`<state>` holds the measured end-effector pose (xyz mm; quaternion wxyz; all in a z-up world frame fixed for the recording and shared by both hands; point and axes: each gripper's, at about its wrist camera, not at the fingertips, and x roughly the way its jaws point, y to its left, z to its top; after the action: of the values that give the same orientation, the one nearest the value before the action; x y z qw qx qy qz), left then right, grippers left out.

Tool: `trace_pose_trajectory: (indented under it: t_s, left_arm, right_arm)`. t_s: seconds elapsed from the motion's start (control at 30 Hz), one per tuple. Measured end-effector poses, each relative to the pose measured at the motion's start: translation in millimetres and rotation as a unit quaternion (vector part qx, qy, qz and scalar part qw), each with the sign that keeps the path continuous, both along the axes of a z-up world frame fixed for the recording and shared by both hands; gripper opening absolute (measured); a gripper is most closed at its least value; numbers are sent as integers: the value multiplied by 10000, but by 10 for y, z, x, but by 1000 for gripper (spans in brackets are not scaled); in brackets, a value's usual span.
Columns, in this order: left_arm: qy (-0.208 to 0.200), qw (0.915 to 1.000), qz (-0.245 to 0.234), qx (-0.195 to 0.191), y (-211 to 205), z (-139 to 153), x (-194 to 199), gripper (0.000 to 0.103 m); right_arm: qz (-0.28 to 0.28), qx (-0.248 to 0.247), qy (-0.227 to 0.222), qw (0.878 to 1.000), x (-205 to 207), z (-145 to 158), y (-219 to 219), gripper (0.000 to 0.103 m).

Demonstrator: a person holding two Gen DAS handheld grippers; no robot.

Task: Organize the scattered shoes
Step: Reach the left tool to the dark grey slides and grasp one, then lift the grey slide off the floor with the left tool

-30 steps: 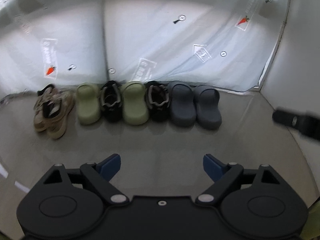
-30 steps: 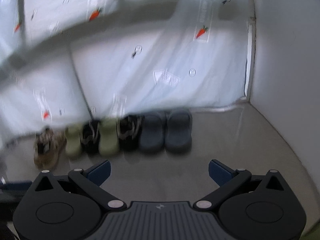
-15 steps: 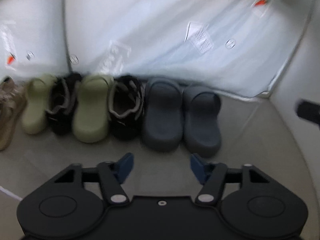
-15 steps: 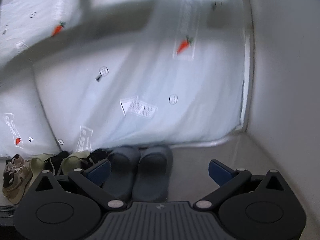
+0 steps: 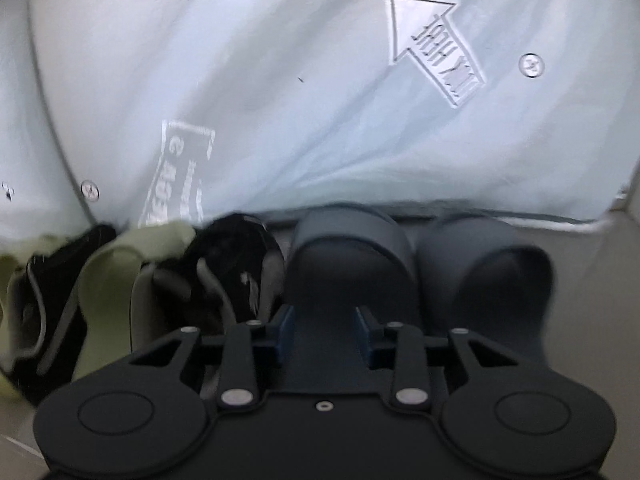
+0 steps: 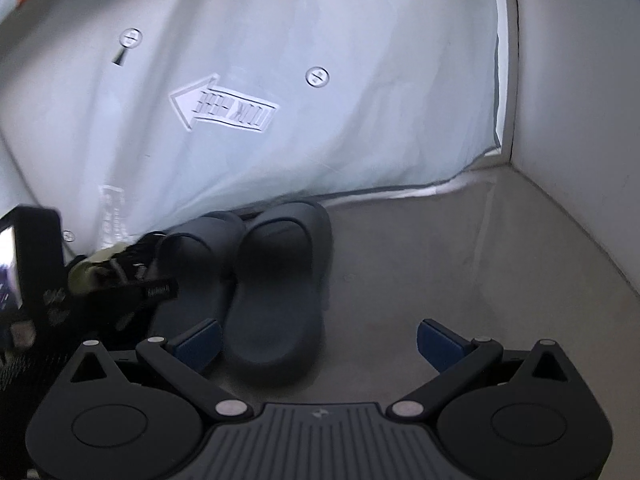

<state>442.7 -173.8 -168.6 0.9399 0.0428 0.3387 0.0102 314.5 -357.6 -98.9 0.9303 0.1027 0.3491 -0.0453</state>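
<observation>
- Row of shoes on the grey floor (image 6: 420, 264), toes against the pale printed sheet (image 5: 320, 100) hung along the floor's back edge.
- Two dark grey slides at the row's right end, side by side and touching – left slide (image 5: 348, 264), right slide (image 5: 484, 280); in the right wrist view the same two, left slide (image 6: 200, 256) and right slide (image 6: 280, 280), nearest the floor's back right corner, bare floor between them and the white side wall (image 6: 580, 120).
- Next along to the left: black sandal (image 5: 236, 268) with grey straps, then olive slide (image 5: 120, 276), then a second black sandal (image 5: 48, 292), and a sliver of another olive slide (image 5: 6, 280) at the frame edge – blurred, details hard to tell.
- Left gripper (image 5: 324, 334) low over the heel of the left grey slide, blue pads (image 5: 286, 334) to either side of that heel; jaws closing, narrow gap left, pads not clearly pressing on the slide.
- Right gripper (image 6: 318, 340) above the heel of the right grey slide; jaws wide apart, left pad over the left slide's heel, right pad over bare floor, nothing gripped.
- Dark blurred body of the left gripper (image 6: 80, 292) at the left edge of the right wrist view, over the sandals.
- Arrow mark with mirrored lettering (image 6: 224, 110) printed on the sheet above the grey slides.
</observation>
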Motion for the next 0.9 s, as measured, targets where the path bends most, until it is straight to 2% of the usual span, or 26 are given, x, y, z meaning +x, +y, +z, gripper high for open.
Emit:
trace_pose_trajectory:
  t_s: [0.13,0.23,0.27,0.3,0.33,0.37,0.4,0.43,0.5,0.6,0.73,0.83,0.9]
  left_arm:
    - [-81,9995,163,270,-1,-94,217,37]
    - [-65,9988,-71,491,-113,-187,353,46]
    - [-75,9977,-19,676,-165,-231,410,51]
    - [-88,9970,46,771,-190,-254,425,51]
    - [-131,9956,238,902,-226,-276,453,48]
    - [-231,9949,351,921,-245,-273,434,35]
    - [-294,9946,394,917,-250,-265,429,17]
    - [-318,9944,509,866,-235,-247,416,8]
    - [-309,9955,545,711,-201,-227,399,7]
    - [-287,9959,321,799,-203,-220,330,5]
    - [-227,9954,-13,933,-271,-216,54,5]
    - [-303,9917,-440,1168,-355,-241,-415,6]
    - [-264,9907,-642,1172,-347,-231,-675,7]
  right_arm:
    - [-51,-56,-10,10000,147,-108,-37,103]
    - [-48,-68,28,10000,221,-168,-34,103]
    - [-47,-70,41,10000,244,-186,-31,103]
    - [-46,-64,52,10000,262,-200,-25,103]
    - [-44,-61,67,9999,278,-213,-18,103]
    - [-43,-65,91,9999,294,-225,-10,103]
    - [-42,-69,116,9999,309,-234,-1,103]
    - [-38,-71,138,9999,322,-232,5,103]
    - [-18,-73,117,9999,312,-188,4,103]
    - [15,-138,21,9999,259,-112,6,103]
    - [57,-216,-36,9997,137,-10,17,103]
    - [46,-264,-83,9996,7,78,20,103]
    - [25,-305,-130,9994,-143,152,25,103]
